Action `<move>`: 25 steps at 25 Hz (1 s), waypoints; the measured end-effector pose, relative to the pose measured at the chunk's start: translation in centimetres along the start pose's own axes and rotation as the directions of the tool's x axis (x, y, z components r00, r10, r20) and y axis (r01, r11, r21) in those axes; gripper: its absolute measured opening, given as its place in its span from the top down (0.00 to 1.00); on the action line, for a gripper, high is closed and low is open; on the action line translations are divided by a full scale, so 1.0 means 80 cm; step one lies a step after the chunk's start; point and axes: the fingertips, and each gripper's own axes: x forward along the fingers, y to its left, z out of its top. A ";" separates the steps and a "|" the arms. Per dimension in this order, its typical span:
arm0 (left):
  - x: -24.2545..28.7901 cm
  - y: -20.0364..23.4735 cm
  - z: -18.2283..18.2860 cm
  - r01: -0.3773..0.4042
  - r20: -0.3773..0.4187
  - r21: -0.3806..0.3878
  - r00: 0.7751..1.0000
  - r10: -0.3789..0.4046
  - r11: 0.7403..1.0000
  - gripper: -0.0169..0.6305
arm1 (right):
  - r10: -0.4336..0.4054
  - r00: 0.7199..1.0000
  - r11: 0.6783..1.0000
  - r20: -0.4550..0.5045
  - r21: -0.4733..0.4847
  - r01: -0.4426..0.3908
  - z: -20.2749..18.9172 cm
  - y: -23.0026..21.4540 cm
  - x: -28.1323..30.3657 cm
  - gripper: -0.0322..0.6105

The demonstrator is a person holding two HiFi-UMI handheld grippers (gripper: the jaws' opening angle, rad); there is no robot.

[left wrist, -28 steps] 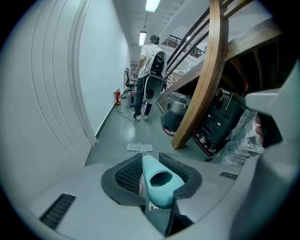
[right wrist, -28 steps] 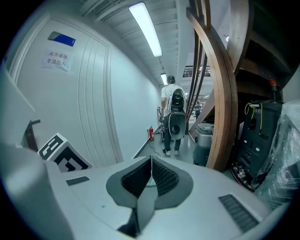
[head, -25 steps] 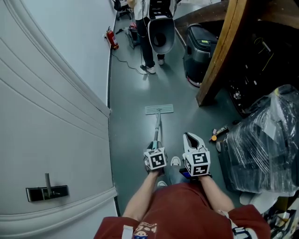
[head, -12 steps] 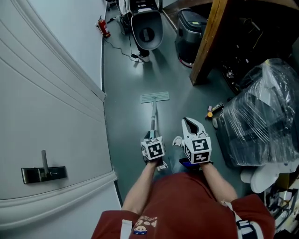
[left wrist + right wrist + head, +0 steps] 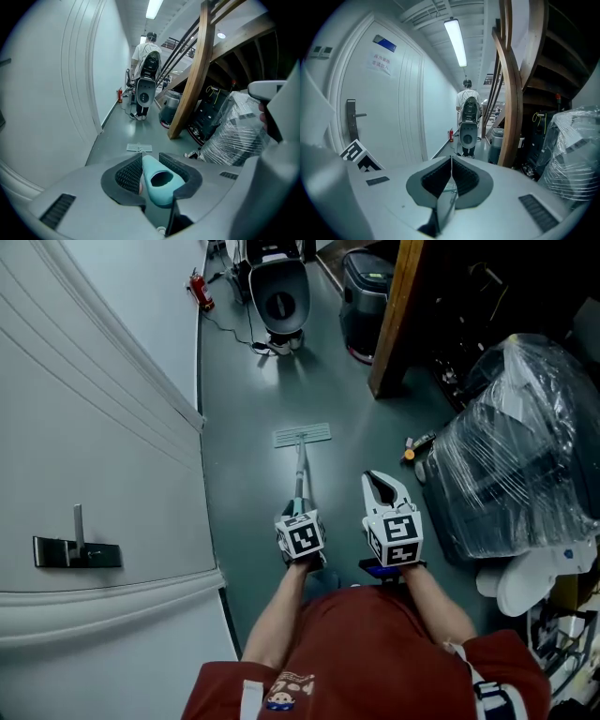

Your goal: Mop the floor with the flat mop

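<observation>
The flat mop's pale head (image 5: 302, 435) lies flat on the grey-green floor ahead of me, and its thin handle (image 5: 300, 474) runs back to my left gripper (image 5: 298, 514). That left gripper (image 5: 151, 163) is shut on the handle's teal end (image 5: 158, 180), which sits between the ribbed pads. The mop head (image 5: 139, 147) shows small beyond the jaws. My right gripper (image 5: 380, 482) hovers to the right of the handle, apart from it. In the right gripper view the right gripper (image 5: 451, 165) is shut with nothing between the jaws.
A white door with a handle (image 5: 75, 549) and a wall line the left. A person carrying a machine (image 5: 278, 292) stands down the corridor, near a red fire extinguisher (image 5: 197, 289). A wooden post (image 5: 392, 324), a dark bin (image 5: 361, 282) and a plastic-wrapped bundle (image 5: 525, 446) crowd the right.
The mop head has slid back along the floor toward me, away from the wooden post's base. Both grippers came back with it and kept their states.
</observation>
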 end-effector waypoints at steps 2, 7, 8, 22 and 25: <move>-0.013 -0.012 -0.021 -0.010 0.000 -0.003 1.000 0.010 1.000 0.78 | 0.007 1.000 1.000 0.003 0.006 -0.007 -0.014 -0.004 -0.024 0.92; -0.048 -0.038 -0.069 -0.024 -0.004 -0.006 1.000 0.024 1.000 0.78 | 0.013 1.000 1.000 -0.008 0.026 -0.013 -0.049 -0.011 -0.081 0.92; -0.054 -0.042 -0.077 -0.026 -0.002 -0.005 1.000 0.026 1.000 0.78 | 0.015 1.000 0.999 -0.009 0.029 -0.015 -0.055 -0.012 -0.091 0.92; -0.130 -0.081 -0.166 -0.048 -0.008 -0.004 0.999 0.048 0.999 0.78 | 0.036 0.999 0.998 0.017 0.055 -0.037 -0.090 -0.006 -0.193 0.92; -0.149 -0.094 -0.191 -0.052 -0.010 0.001 0.999 0.052 0.999 0.78 | 0.043 0.999 0.997 0.013 0.061 -0.044 -0.104 -0.007 -0.221 0.92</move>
